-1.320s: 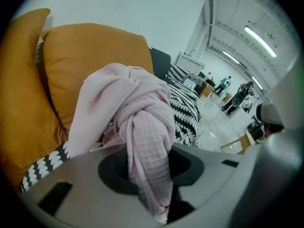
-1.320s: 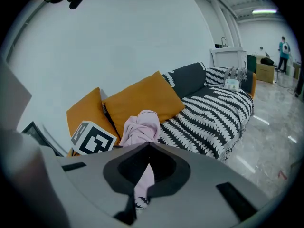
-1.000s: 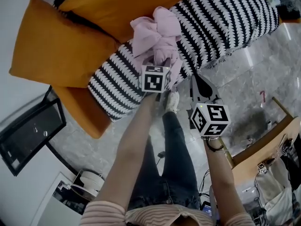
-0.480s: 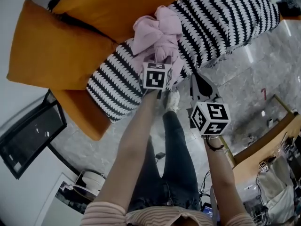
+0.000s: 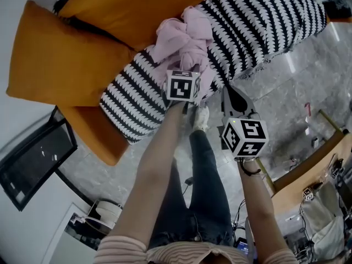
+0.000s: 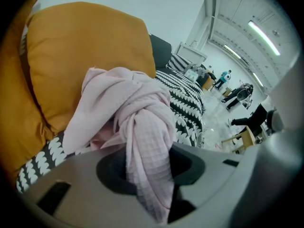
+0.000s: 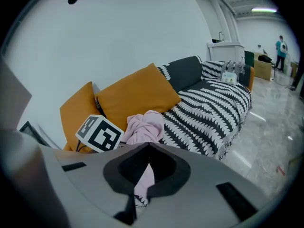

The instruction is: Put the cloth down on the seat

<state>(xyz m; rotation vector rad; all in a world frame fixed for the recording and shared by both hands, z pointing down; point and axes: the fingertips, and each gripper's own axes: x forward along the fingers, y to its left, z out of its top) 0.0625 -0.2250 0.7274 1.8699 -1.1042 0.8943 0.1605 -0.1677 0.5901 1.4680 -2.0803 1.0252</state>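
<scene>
A crumpled pink cloth lies bunched on the sofa's black-and-white striped seat, up against an orange cushion. My left gripper is at the cloth's near edge. In the left gripper view a twisted strand of the cloth runs down between the jaws, which are opening with the strand still caught between them. My right gripper hangs off the seat's front edge over the floor, jaws together and empty. From it the cloth shows ahead, beside the left gripper's marker cube.
Two orange cushions lean against the sofa back. A black-framed panel lies on the grey floor at left. A wooden piece of furniture stands at right. The person's legs are below the grippers. People stand far across the room.
The left gripper and the cloth have sunk slightly toward the seat. The right gripper has hardly moved.
</scene>
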